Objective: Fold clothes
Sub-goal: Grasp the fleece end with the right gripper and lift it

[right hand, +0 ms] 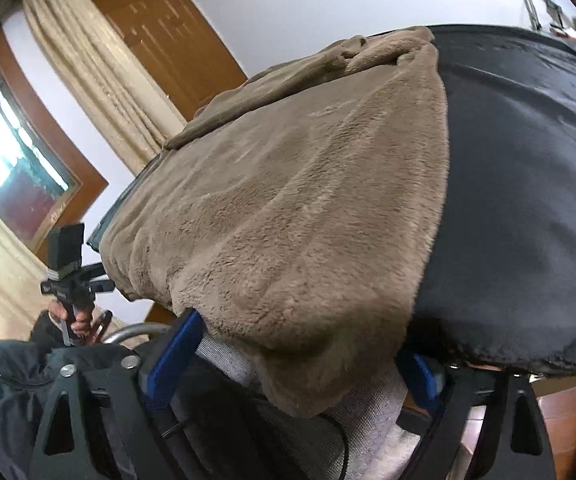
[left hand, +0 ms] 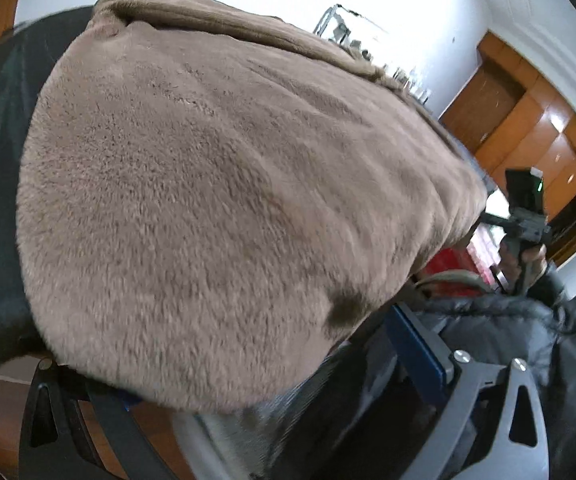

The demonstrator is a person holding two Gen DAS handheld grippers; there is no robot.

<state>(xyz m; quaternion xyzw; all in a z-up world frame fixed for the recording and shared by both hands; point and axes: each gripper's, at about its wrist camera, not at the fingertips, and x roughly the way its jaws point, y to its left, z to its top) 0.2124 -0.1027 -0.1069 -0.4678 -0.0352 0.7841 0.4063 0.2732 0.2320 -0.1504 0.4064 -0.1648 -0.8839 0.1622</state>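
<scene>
2 grippers (right hand: pixel 292 356) flank tan fleece garment (right hand: pixel 288 208); no readable writing.

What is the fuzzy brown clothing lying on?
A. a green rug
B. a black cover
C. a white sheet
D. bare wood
B: the fuzzy brown garment lies spread over a black cover, which shows dark beside it in both wrist views.

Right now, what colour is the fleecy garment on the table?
Plain tan-brown fleece garment, no pattern; it shows best in the right wrist view.
</scene>
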